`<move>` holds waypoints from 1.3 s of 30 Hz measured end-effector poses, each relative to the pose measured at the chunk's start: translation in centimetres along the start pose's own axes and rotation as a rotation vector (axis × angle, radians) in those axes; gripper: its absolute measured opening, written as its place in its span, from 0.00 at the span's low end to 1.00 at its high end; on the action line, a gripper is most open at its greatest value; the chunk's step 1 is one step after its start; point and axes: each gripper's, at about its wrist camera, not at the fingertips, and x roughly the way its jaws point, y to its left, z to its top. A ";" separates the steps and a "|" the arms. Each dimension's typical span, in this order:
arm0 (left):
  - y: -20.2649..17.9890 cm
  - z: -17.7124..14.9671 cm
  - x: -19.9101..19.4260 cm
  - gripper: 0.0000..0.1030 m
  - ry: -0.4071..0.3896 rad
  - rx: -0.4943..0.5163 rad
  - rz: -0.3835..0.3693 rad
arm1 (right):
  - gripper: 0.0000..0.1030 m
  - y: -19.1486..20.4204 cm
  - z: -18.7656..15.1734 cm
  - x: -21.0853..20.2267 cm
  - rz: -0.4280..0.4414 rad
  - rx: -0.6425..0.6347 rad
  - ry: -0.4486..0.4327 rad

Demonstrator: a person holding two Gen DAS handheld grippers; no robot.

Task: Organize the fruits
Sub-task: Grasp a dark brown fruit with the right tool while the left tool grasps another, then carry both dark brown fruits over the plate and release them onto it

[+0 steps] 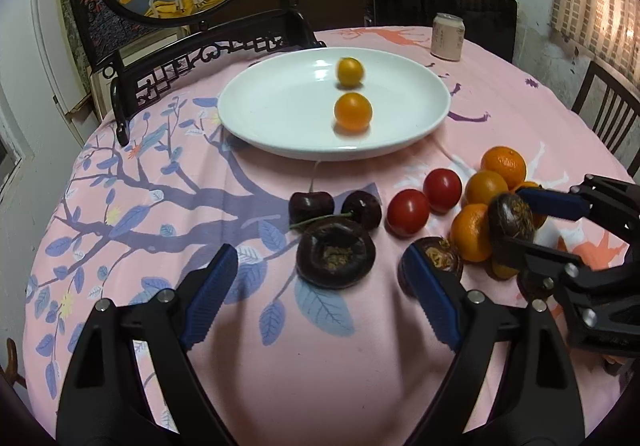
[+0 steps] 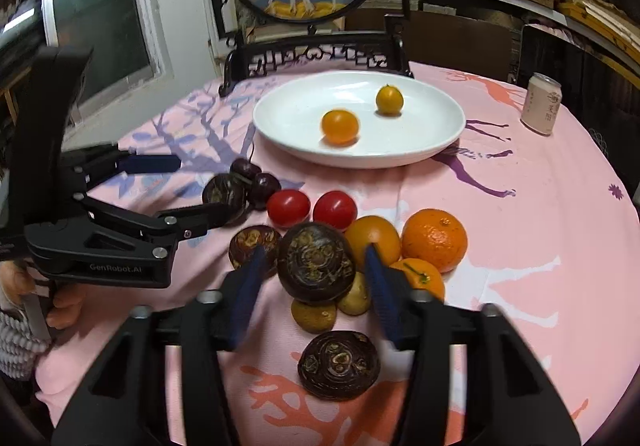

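A dark water chestnut [image 2: 316, 264] is seen between the blue pads of the right gripper [image 2: 316, 266]; in the left wrist view it appears pinched, though contact is partly blurred. The left gripper [image 1: 320, 270] is spread wide, a second chestnut [image 1: 335, 258] lying between its fingers on the pink tablecloth [image 1: 160, 206]. Two yellow fruits [image 1: 353, 112] are recorded on the white plate [image 1: 280, 98] at 12 o'clock. Tomatoes [image 1: 408, 212], cherries [image 1: 311, 206] and oranges [image 2: 434, 239] are clustered between plate and grippers.

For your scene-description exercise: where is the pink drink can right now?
The pink can stands upright at the table's far right in both wrist views, right of the white plate, apart from it and the fruit.
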 end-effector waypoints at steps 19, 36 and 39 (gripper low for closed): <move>-0.1 0.0 2.8 0.58 0.064 0.010 0.020 | 0.39 -2.0 0.1 -0.7 0.003 0.097 -0.012; 2.8 5.6 0.4 0.45 -0.047 -0.115 -0.046 | 0.39 -4.8 4.5 -1.6 0.034 0.192 -0.081; 3.4 8.1 1.5 0.45 -0.045 -0.140 -0.056 | 0.40 -6.0 7.6 -0.4 0.049 0.213 -0.084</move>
